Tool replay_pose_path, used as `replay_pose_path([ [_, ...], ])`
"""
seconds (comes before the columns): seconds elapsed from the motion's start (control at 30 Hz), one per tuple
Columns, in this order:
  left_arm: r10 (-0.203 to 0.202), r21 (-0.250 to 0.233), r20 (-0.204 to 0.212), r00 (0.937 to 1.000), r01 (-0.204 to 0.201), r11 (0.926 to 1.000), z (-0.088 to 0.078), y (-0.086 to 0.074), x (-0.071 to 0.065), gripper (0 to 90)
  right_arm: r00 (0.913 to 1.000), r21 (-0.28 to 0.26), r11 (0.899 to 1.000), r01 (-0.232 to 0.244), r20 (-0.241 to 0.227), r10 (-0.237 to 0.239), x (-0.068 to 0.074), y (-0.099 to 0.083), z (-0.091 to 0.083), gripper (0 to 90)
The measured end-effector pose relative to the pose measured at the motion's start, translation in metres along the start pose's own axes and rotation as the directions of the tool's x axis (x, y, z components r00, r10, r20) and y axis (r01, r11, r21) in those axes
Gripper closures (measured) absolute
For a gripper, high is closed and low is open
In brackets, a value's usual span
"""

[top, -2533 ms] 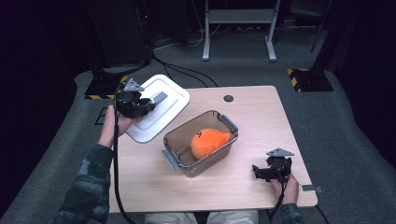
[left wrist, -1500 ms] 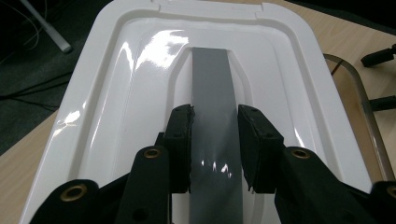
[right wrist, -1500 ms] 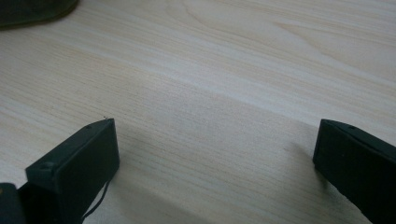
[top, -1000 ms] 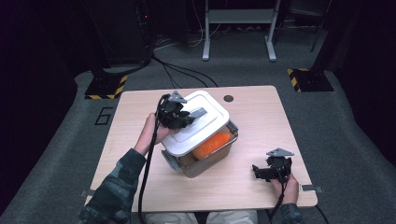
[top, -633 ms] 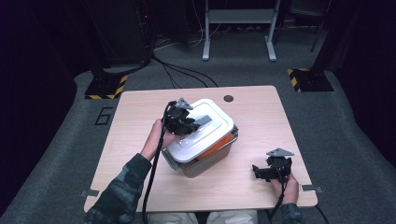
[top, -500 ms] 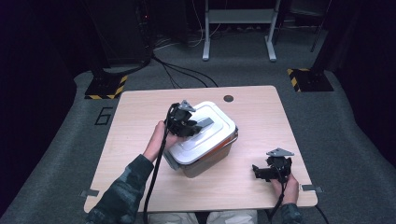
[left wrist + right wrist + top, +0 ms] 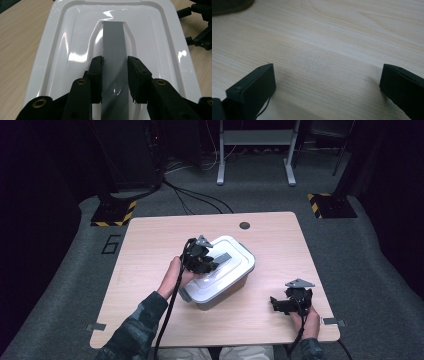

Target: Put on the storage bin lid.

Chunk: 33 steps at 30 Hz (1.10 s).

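Jaws of the left gripper [image 7: 114, 80] clamp the lid's grey handle [image 7: 113, 45]; right gripper [image 7: 327, 82] gapes over bare table [image 7: 337, 30].

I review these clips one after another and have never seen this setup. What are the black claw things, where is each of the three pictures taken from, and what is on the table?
A person sits at a wooden table and holds a hand-held two-jaw tool in each hand; there is no robot arm. The wide picture comes from a fixed camera above the table. The other two come from small cameras that ride on the tools and look along their black jaws.

On the table stands a clear plastic box with a white lid on top of it. The left gripper is closed on the grey handle in the middle of the lid, one pad on each side. The right gripper rests low near the table's front right corner, its jaws wide apart with only bare wood between them.
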<state>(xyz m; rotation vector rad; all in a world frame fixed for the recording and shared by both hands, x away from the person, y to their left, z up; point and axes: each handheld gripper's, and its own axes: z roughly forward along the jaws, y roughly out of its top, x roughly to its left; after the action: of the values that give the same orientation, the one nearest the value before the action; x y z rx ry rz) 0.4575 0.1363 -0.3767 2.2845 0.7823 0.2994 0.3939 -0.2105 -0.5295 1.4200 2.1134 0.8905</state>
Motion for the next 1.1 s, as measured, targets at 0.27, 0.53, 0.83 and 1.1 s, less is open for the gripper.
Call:
replay_pose_path([
  [0.27, 0.037, 0.022, -0.006, 0.9993, -0.037, 0.9991, 0.005, 0.001, -0.003, 66.3, 1.0, 0.0, 1.0, 0.0, 0.001, 0.0, 0.0, 0.0, 0.0, 0.0],
  [0.53, 0.03, 0.016, 0.001, 0.9995, -0.03, 0.9994, 0.005, -0.001, -0.001, 66.1, 1.0, -0.001, 1.0, 0.0, 0.001, 0.0, 0.0, 0.0, 0.0, 0.0],
  [0.83, 0.044, -0.008, -0.019, 0.9988, -0.044, 0.999, -0.001, 0.0, -0.004, 41.5, 1.0, 0.001, 1.0, 0.001, 0.0, -0.001, 0.0, 0.0, 0.0, 0.0],
  [1.1, 0.031, -0.048, -0.045, 0.9985, -0.034, 0.9983, -0.026, 0.003, 0.005, 22.8, 1.0, 0.0, 1.0, 0.0, 0.0, 0.0, 0.0, 0.0, 0.0, 0.0],
])
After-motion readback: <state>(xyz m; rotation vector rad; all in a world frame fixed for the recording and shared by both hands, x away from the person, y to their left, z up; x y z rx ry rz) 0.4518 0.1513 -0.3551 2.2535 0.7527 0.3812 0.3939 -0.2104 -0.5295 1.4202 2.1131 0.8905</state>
